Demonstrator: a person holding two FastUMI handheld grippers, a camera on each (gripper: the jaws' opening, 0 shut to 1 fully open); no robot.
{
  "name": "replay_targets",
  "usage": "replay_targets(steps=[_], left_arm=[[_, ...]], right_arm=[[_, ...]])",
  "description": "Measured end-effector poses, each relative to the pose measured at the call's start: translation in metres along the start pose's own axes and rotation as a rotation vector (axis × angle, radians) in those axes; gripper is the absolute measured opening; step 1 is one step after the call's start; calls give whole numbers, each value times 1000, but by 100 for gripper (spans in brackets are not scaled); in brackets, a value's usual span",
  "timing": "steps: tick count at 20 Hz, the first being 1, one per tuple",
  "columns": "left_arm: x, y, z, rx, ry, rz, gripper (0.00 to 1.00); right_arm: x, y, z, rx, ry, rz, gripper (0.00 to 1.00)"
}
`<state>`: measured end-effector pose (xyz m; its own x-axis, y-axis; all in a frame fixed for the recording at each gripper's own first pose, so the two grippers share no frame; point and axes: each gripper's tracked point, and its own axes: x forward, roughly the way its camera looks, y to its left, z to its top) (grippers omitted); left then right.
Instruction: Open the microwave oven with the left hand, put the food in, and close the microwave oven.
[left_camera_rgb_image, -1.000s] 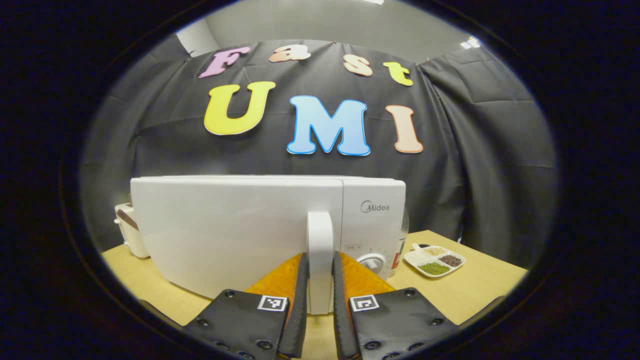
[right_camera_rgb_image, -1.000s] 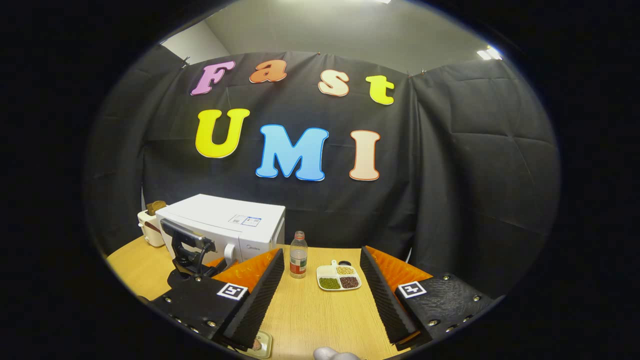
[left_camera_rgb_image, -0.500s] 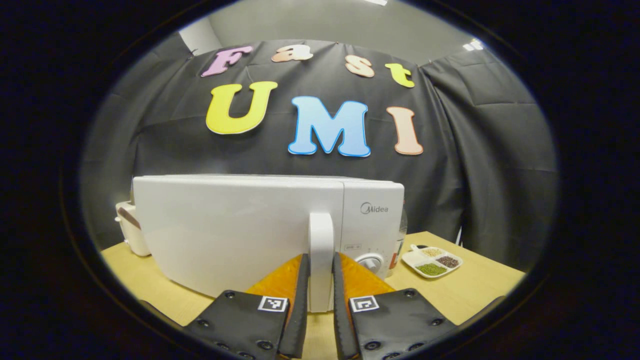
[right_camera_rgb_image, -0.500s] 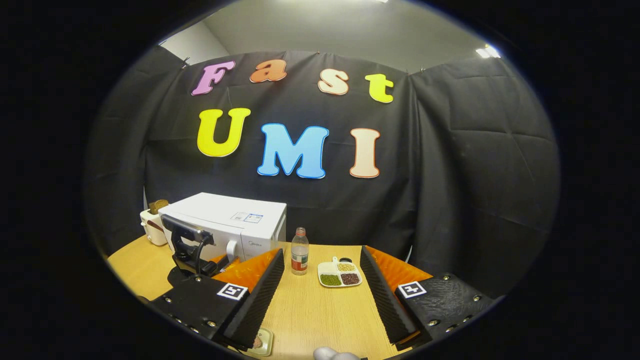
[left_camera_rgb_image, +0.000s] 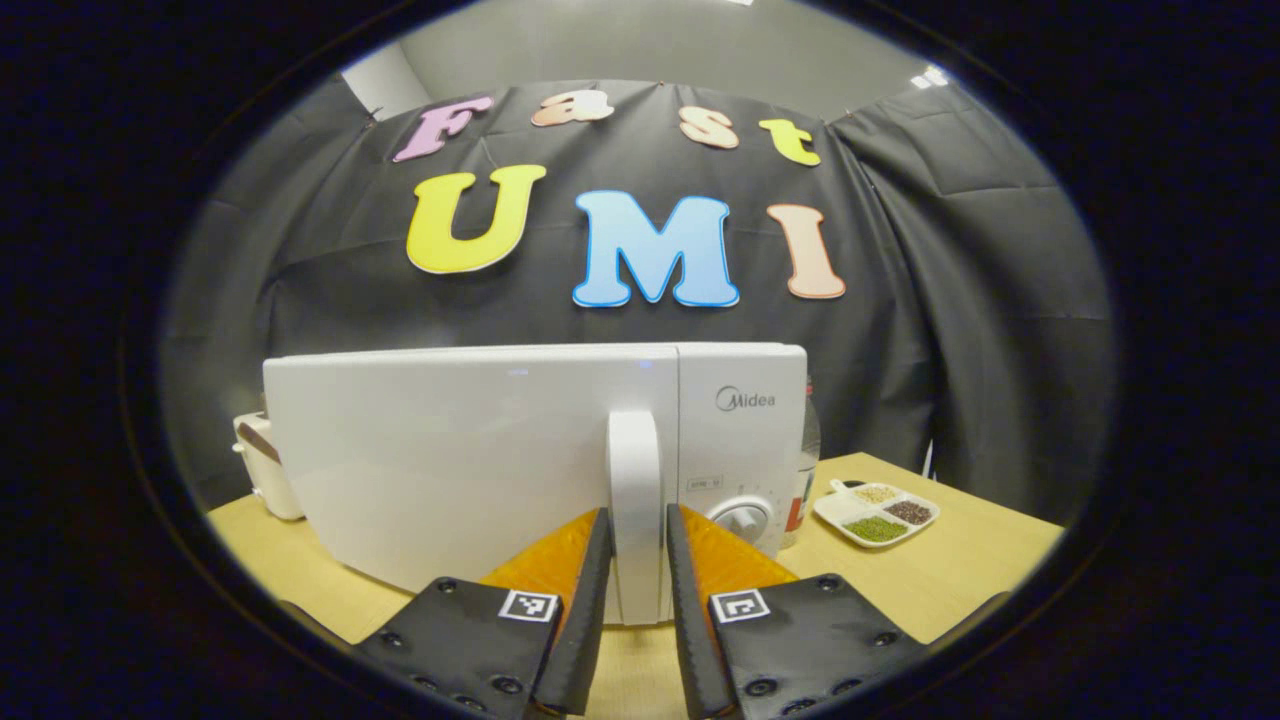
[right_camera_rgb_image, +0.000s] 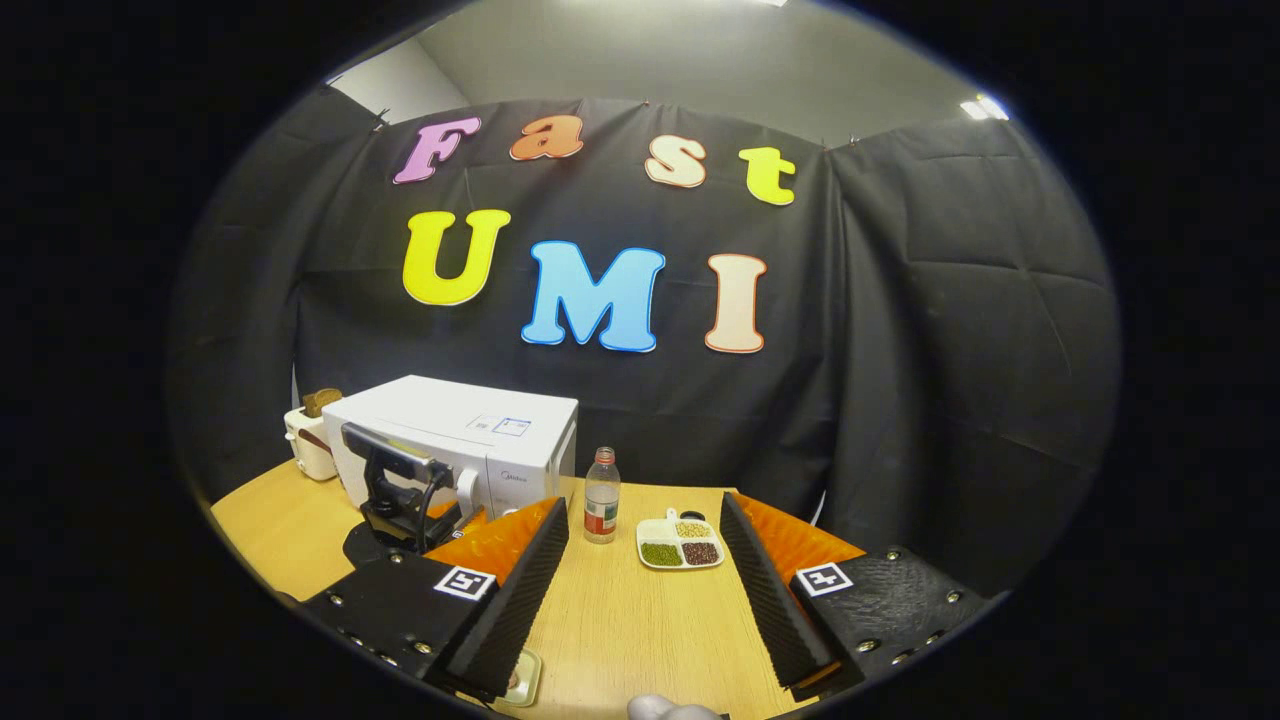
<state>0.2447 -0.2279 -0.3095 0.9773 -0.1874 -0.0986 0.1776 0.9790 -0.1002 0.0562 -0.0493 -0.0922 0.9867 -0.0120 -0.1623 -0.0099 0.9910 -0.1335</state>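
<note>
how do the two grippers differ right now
The left gripper has its fingers close together on either side of the microwave handle; the right gripper stands wide open with nothing between its fingers. The left is up against the microwave; the right hangs back over the table, facing the bottle and the sectioned dish. Both point toward the booth's back wall.

Wide-spread right claw above table

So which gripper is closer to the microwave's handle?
The left. The left gripper has its fingers on either side of the handle on the microwave. The right gripper hangs open over the table, off to the side.
</note>
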Motion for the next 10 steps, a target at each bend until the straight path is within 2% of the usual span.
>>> replay_targets(steps=[1, 2, 4, 5, 7, 9, 10], left_arm=[[2, -1, 3, -19, -20, 0, 46], [4, -1, 1, -10, -14, -7, 38], [7, 1, 6, 4, -31, 2, 37], [14, 2, 7, 3, -26, 0, 46], [7, 1, 5, -2, -24, 5, 38], [8, 1, 5, -32, -13, -4, 36], [8, 3, 4, -47, -9, -6, 28]], right_arm=[[0, -1, -1, -2, 4, 1, 94], [0, -1, -3, -3, 9, 3, 94], [1, -4, -3, 0, 8, -4, 94], [2, -4, -4, 6, 12, -3, 94], [3, -5, -8, 10, 22, -3, 94], [4, -3, -10, 13, 29, 0, 94], [4, -2, -12, 14, 33, 4, 94]])
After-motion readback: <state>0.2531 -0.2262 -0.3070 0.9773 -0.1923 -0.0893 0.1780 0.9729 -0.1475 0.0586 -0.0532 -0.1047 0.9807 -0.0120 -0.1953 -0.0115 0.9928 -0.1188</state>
